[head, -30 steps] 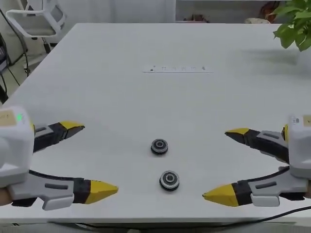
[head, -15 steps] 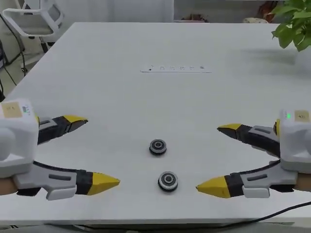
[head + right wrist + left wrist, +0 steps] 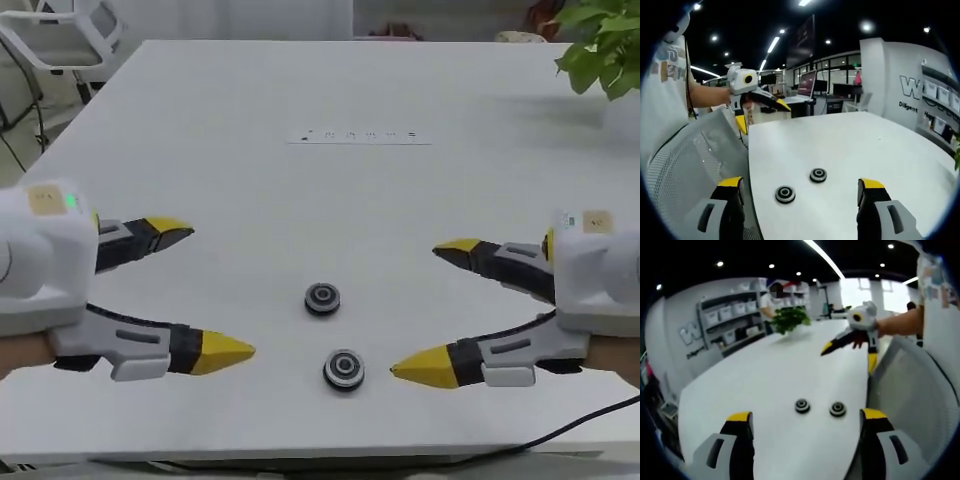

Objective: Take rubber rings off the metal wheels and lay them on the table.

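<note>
Wheels lie flat on the pale bench (image 3: 300, 200), two of them, close to its near edge and a little apart from each other. The far wheel (image 3: 322, 298) sits slightly left of the near wheel (image 3: 344, 369). Each has a dark rubber ring (image 3: 331, 359) around a lighter metal centre, so both rings sit on their wheels.

The left hand-held gripper (image 3: 220, 291) hovers left of the wheels with its jaws spread wide. Its yellow tips point toward the middle of the bench and touch nothing. The right hand-held gripper (image 3: 415, 310) faces it from the other side, likewise released and grasping nothing. Its lower tip is near the near wheel but apart from it.

In the left gripper view both wheels lie ahead between the two yellow tips, well beyond them, and the right hand-held gripper shows farther off, held by a hand. In the right gripper view the wheels again lie between the spread tips.

A row of small marks (image 3: 358, 137) runs across the bench farther back. A leafy plant (image 3: 600, 45) stands at the far right corner. A white chair (image 3: 60, 35) stands beyond the far left corner.
</note>
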The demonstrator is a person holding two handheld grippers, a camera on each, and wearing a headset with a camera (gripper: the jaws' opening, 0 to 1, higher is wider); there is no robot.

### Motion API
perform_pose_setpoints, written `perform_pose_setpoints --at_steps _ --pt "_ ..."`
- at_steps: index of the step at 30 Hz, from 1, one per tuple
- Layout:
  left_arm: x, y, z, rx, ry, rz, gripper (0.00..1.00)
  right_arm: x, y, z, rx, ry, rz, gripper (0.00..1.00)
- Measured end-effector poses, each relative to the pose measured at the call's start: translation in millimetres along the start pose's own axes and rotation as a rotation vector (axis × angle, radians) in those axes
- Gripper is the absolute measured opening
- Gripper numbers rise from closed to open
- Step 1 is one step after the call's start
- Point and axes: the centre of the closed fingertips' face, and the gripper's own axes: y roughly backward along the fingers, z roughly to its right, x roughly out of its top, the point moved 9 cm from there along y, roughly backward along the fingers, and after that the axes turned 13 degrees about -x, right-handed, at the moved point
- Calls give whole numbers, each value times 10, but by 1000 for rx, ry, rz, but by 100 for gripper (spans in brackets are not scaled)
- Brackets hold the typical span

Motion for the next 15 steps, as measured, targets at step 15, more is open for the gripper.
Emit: perform_pose_setpoints --at_steps 15 --pt "13 -276 -68 -73 -15 -24 86 -104 -160 54 25 29 -25 85"
